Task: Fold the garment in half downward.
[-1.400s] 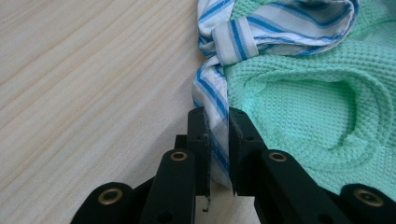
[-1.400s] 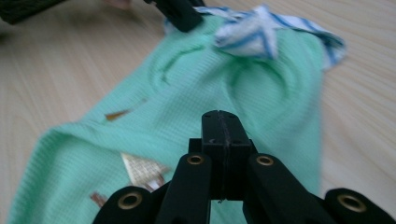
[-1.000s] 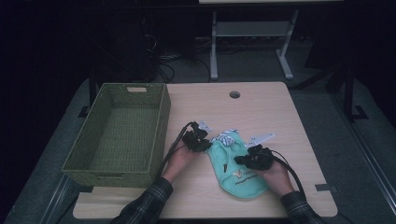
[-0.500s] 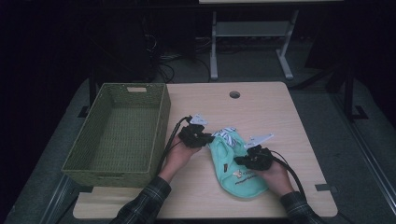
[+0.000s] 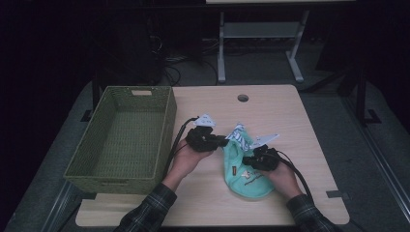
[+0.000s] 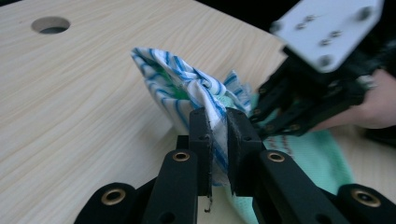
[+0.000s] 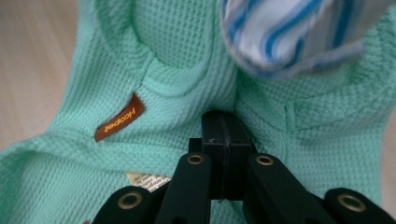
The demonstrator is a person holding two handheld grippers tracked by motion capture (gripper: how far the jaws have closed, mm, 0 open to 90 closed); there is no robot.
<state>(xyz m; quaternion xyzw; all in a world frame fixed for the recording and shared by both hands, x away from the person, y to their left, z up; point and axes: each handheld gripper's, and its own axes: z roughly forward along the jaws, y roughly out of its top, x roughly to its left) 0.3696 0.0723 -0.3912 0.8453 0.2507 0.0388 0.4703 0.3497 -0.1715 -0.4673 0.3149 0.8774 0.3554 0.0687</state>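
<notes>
A mint green waffle-knit garment (image 5: 247, 182) lies flat on the wooden table (image 5: 280, 111). At its far end is a blue-and-white striped cloth (image 5: 238, 134). My left gripper (image 5: 226, 141) is shut on a fold of that striped cloth (image 6: 173, 84) and holds it bunched up above the tabletop; in its own view the left gripper (image 6: 218, 116) has white fabric pinched between its jaws. My right gripper (image 5: 247, 162) rests on the green garment (image 7: 177, 42) near a brown label. The right gripper (image 7: 227, 122) has its jaws flush together, tips against the knit. The striped cloth (image 7: 289, 32) hangs just beyond.
A green woven basket (image 5: 167, 121) stands to the left of my left hand, nothing in it. A round cable hole (image 5: 242, 98) sits at the table's far middle. Bare wood lies to the right and front of the garment. Dark floor and a desk frame are beyond.
My left gripper has risen a little with the striped cloth, pulling it up off the table. The right gripper and the green garment have stayed put.
</notes>
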